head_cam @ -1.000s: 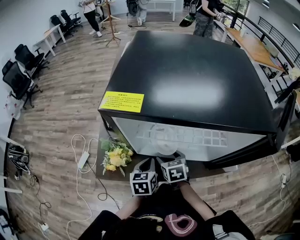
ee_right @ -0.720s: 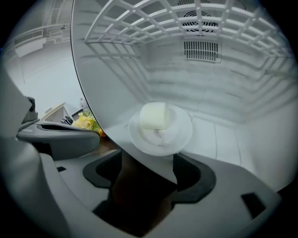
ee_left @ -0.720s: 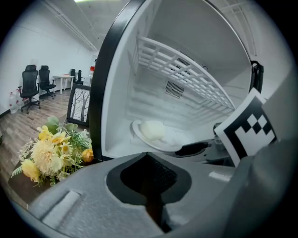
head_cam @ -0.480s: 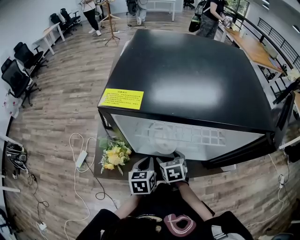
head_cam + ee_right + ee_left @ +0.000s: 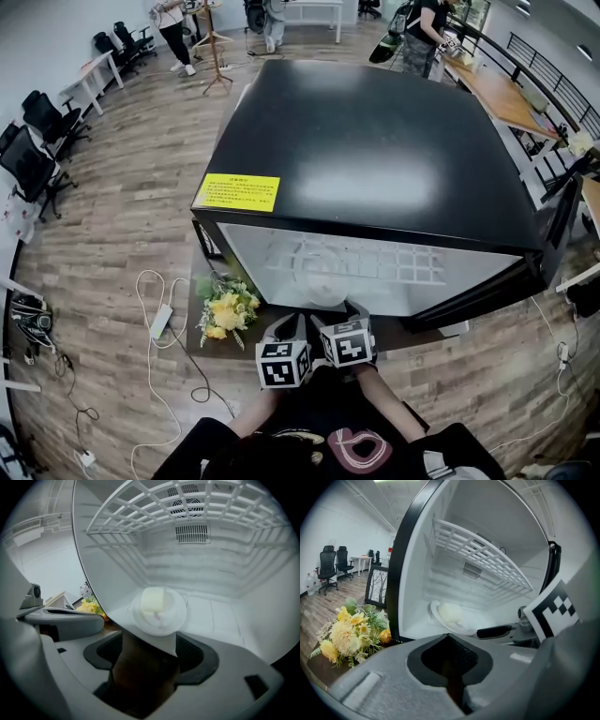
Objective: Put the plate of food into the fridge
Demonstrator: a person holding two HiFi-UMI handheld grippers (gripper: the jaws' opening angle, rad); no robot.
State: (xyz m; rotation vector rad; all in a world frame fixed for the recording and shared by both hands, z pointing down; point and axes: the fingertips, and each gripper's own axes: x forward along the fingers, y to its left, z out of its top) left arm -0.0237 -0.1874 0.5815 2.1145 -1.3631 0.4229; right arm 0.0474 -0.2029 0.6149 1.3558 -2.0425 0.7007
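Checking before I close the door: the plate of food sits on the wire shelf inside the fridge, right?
Not quite. The plate of food is inside the fridge, but it rests on the fridge floor, beneath the wire shelf. The right gripper view shows this.

Plate [image 5: 161, 626] of pale food [image 5: 153, 599] on the fridge [image 5: 211, 616] floor beyond the hand-held gripper [image 5: 145, 667], jaws apart

In the head view the plate [image 5: 323, 286] is a pale smudge at centre. Its food [image 5: 153, 599] is a pale lump I can't name. In the left gripper view, right of centre, my right gripper [image 5: 490, 632] hides the plate's rim.
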